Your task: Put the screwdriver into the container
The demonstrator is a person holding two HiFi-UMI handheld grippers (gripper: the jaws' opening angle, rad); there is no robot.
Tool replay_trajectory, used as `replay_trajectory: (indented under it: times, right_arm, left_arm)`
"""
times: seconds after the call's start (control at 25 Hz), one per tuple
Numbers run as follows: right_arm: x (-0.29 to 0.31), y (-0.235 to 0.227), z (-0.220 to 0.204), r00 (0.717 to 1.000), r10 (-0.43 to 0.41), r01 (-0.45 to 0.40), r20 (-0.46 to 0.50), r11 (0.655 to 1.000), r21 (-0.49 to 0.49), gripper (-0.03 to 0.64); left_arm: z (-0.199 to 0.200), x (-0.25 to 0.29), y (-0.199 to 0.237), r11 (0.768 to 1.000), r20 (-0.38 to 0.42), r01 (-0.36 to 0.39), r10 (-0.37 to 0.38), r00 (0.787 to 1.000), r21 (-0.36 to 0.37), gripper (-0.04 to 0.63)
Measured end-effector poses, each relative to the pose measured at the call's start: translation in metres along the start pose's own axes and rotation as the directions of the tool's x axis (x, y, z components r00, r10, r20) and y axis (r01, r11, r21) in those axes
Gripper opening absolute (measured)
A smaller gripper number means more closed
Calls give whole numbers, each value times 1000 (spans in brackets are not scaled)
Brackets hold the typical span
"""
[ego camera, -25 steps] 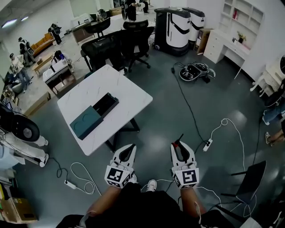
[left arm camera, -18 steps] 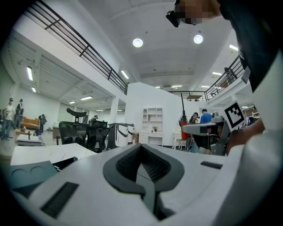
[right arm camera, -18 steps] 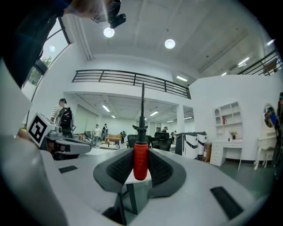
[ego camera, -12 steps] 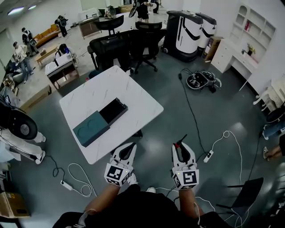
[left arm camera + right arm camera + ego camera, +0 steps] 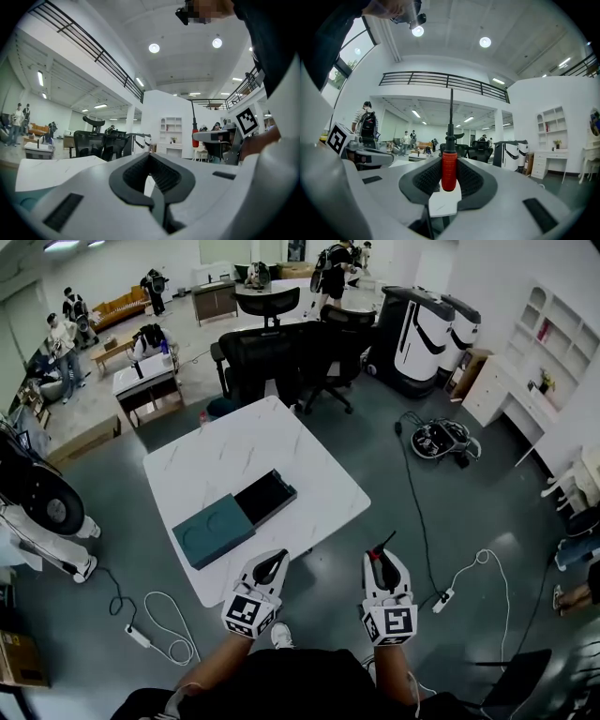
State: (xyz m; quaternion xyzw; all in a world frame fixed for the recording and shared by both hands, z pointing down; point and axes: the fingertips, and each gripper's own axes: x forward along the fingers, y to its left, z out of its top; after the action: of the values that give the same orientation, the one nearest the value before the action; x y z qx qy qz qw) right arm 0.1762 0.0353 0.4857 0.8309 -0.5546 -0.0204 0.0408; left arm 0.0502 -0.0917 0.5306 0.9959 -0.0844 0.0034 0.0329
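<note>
Two grippers are up in front of the person in the head view, side by side and just short of the white table (image 5: 309, 474). Over on the right, the right gripper (image 5: 379, 560) has the screwdriver (image 5: 383, 543), and its own view leaves no doubt: the ribbed dark pads (image 5: 424, 180) are pinching the red handle of the screwdriver (image 5: 448, 173) from both sides, with the thin black shaft sticking straight out past the tips of the right gripper (image 5: 450, 161). The left gripper (image 5: 272, 564) sits at the table's near edge, and in its own view the left gripper (image 5: 150, 157) has its jaws brought together at the tips, nothing caught in the hollow between the pads, only a sliver of white tabletop (image 5: 47, 168) showing through. That same view picks up the screwdriver's red handle (image 5: 195, 139) off to the side, upright in the other gripper. Now the container (image 5: 214, 532): it lies on the table ahead of the left gripper, a teal box with a dark open compartment (image 5: 265, 498) at its far end (whether anything lies inside is too small to tell). So the screwdriver is off the table altogether, held above the grey floor, well apart from the container. Black office chairs (image 5: 272, 352) crowd the table's far side, and a power strip (image 5: 443, 601) trails its cable across the floor to the right.
</note>
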Motion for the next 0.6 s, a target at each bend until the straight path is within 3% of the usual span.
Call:
replay_trajectory:
  times: [0.6]
  right_arm:
    - [69,35,-13,992,129,-129,-3,991,32,109]
  left_arm:
    - [-3,10,53,997,3,-82,82,997,-1,5]
